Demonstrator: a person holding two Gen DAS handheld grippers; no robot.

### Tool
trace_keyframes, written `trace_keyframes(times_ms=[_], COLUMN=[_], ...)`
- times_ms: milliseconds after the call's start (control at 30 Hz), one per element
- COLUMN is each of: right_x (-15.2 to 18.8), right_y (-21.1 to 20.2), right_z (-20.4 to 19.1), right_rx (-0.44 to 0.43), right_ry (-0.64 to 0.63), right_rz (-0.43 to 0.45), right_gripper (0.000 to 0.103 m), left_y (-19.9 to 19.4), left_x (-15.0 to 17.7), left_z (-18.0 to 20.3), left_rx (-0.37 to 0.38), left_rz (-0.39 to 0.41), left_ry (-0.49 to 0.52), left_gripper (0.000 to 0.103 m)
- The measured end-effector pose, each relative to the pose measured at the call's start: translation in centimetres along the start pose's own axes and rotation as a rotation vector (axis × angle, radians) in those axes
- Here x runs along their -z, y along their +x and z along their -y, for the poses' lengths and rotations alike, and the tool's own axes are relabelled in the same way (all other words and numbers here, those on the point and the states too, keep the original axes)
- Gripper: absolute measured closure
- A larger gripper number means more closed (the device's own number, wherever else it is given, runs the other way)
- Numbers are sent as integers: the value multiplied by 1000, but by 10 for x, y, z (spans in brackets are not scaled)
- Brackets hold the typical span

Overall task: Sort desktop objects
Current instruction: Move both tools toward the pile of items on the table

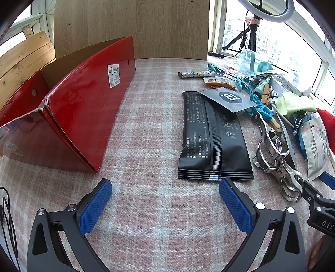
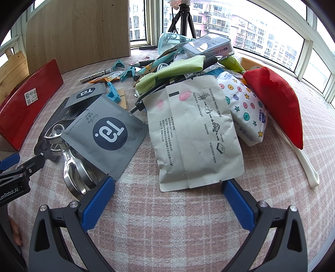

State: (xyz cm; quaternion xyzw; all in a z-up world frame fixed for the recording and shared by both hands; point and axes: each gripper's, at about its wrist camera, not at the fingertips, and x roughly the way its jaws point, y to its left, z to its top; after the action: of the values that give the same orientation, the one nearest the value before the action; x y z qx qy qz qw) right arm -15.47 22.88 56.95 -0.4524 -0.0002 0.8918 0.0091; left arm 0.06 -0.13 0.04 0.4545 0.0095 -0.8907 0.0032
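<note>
Far beyond your jaws you see a wooden board [image 1: 129,27], a tripod [image 2: 181,18], and windows [image 2: 261,35].

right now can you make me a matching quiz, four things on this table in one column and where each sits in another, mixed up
Things:
1. red box
2. black packet
3. grey sachet
4. red pouch

Places:
a. far right of the pile, against the star-print tissue pack
b. flat on the cloth just ahead of the open left tongs
c. standing along the left side of the table
d. lying partly over the metal clamp

Pairs: 1-c, 2-b, 3-d, 4-a
</note>
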Motion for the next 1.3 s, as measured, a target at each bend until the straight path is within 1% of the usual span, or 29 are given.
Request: trace_keyframes(times_ms=[33, 67, 300, 433, 533, 700, 900, 1033, 1167, 1300], right_x=[0, 0, 1, 7, 11, 19, 23, 22, 19, 17], right_y=[0, 0, -4, -11, -17, -47, -86, -110, -136, -154], right_z=[0, 1, 11, 12, 8, 15, 22, 28, 30, 33], right_rx=[-1, -21, -38, -23, -11, -22, -32, -41, -13, -19], right_ry=[1, 14, -13, -26, -41, -34, -38, -30, -32, -40], right_rz=[0, -1, -22, -16, -6, 47, 99, 148, 222, 261], right_gripper=[0, 0, 0, 0, 0, 0, 0, 0, 0, 0], left_y=[-1, -2, -10, -15, -29, -64, -106, -124, -138, -148], left_x=[0, 1, 3, 4, 6, 8, 7, 10, 12, 14], left_z=[-2, -4, -20, -29, -30, -30, -28, -25, -20, -16], left_rx=[0, 1, 4, 6, -11, -28, -7, 9, 9, 22], left_rz=[1, 1, 6, 9, 22, 70, 135, 168, 208, 237], left_ry=[-5, -9, -41, -59, -47, -10, 9, 11, 26, 42], left_gripper=[0, 0, 0, 1, 1, 1, 1, 1, 1, 1])
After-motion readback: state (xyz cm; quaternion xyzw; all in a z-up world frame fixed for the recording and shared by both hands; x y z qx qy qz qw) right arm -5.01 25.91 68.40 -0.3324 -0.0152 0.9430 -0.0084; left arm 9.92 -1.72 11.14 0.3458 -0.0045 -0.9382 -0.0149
